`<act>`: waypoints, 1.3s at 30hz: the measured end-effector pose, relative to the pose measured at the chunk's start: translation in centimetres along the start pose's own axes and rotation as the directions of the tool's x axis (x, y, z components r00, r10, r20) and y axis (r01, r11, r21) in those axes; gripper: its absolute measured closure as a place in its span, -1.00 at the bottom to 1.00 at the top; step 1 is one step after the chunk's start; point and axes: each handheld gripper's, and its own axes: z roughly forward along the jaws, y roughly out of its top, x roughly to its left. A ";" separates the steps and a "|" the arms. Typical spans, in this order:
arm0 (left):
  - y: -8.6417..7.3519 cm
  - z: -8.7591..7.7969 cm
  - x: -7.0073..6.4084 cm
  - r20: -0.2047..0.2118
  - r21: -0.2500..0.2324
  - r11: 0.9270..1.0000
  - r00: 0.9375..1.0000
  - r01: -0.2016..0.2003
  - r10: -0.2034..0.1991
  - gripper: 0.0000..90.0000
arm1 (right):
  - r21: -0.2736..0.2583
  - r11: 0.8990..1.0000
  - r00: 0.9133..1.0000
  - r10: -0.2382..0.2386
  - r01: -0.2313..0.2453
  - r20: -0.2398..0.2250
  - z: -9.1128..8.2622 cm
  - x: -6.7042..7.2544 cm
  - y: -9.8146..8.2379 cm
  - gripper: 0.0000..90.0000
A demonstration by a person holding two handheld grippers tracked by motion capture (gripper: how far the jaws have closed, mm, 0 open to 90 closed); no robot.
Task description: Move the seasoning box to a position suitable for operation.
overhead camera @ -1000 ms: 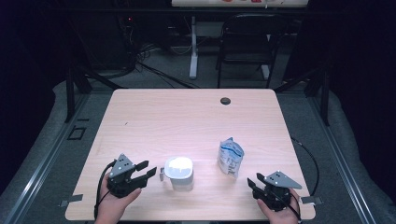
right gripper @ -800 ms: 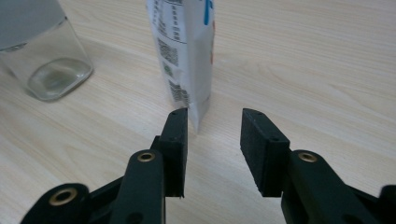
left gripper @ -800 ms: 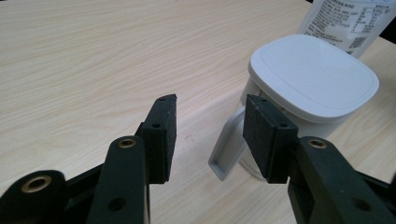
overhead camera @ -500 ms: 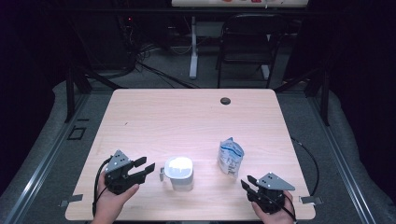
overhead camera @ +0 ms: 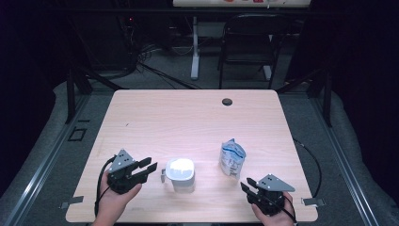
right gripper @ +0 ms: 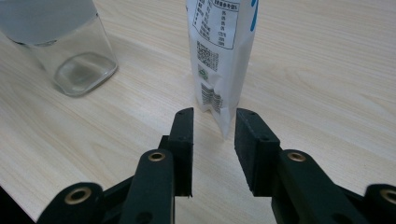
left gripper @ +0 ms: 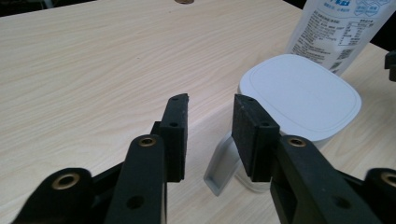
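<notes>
While jaws gape, jug (left gripper: pixel 299 100) fronts left gripper (left gripper: pixel 210 105).

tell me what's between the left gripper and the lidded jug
Nothing: bare table separates the left gripper from the jug, whose handle sits just beyond its jaws in the left gripper view.

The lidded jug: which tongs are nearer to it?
Left. The left tongs sit open just beside the jug's handle, not touching; the right tongs are beyond the pouch.
</notes>
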 end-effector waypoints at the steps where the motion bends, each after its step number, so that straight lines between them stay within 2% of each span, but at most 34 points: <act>1: 0.2 0.0 -0.2 0.005 0.006 1.000 1.000 -0.008 0.008 0.54 | 0.000 1.000 1.000 -0.002 0.002 -0.001 0.0 0.0 0.0 0.51; 8: 0.8 0.3 -0.7 0.012 0.009 1.000 1.000 -0.024 0.024 0.66 | 0.004 1.000 1.000 -0.006 0.006 0.005 0.1 0.1 0.0 0.50; 20: 1.3 0.8 -1.4 0.064 0.014 0.999 0.997 -0.049 0.048 0.95 | -0.003 1.000 1.000 -0.007 0.007 0.003 0.3 0.2 0.0 0.48; 23: 1.4 1.0 -1.8 0.078 0.026 0.997 0.995 -0.071 0.068 1.00 | 0.003 1.000 1.000 -0.010 0.010 0.003 0.3 0.2 0.0 0.48; 39: 1.5 2.0 -2.3 0.087 0.057 0.994 0.992 -0.096 0.091 1.00 | 0.001 1.000 1.000 -0.015 0.015 0.001 0.3 0.2 -0.1 0.47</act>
